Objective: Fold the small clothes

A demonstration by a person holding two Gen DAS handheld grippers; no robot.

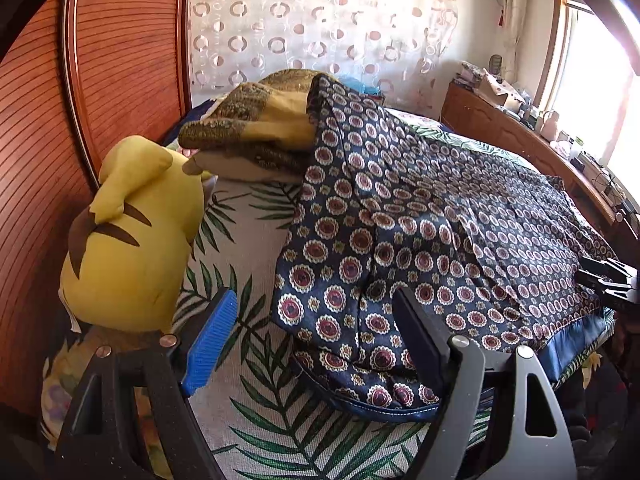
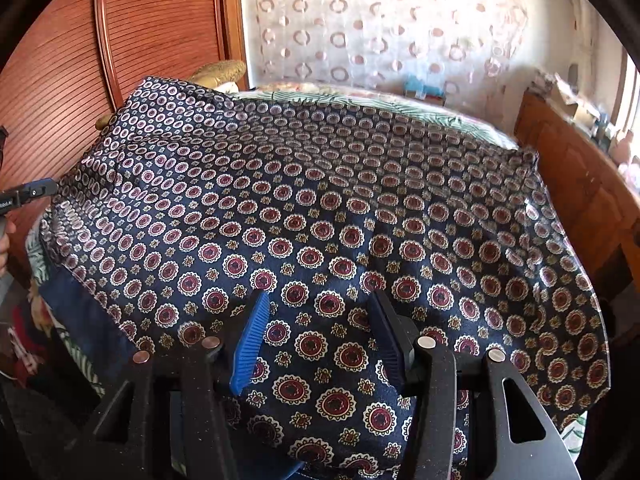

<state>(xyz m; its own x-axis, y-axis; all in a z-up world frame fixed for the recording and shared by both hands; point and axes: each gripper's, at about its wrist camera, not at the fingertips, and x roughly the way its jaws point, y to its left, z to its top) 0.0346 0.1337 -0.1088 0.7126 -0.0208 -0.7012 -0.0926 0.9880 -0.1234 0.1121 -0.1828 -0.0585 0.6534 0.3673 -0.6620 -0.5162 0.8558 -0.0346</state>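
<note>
A navy garment with red and white medallions [image 1: 420,232] lies spread over the bed, its far end draped up over a pillow; it fills the right wrist view [image 2: 320,208]. My left gripper [image 1: 316,304] is open and empty, hovering at the garment's near left hem, its left blue pad [image 1: 212,344] over the leaf-print sheet. My right gripper [image 2: 320,312] is open, jaws wide apart just above the cloth near its front edge. The right gripper's tip shows at the right edge of the left wrist view [image 1: 608,280], and the left gripper's tip shows at the left edge of the right wrist view [image 2: 28,194].
A yellow plush toy [image 1: 132,236] sits at the bed's left by the wooden wardrobe [image 1: 40,140]. Brown and gold pillows [image 1: 256,120] lie at the head. A wooden cabinet with clutter [image 1: 520,128] runs along the right under a bright window.
</note>
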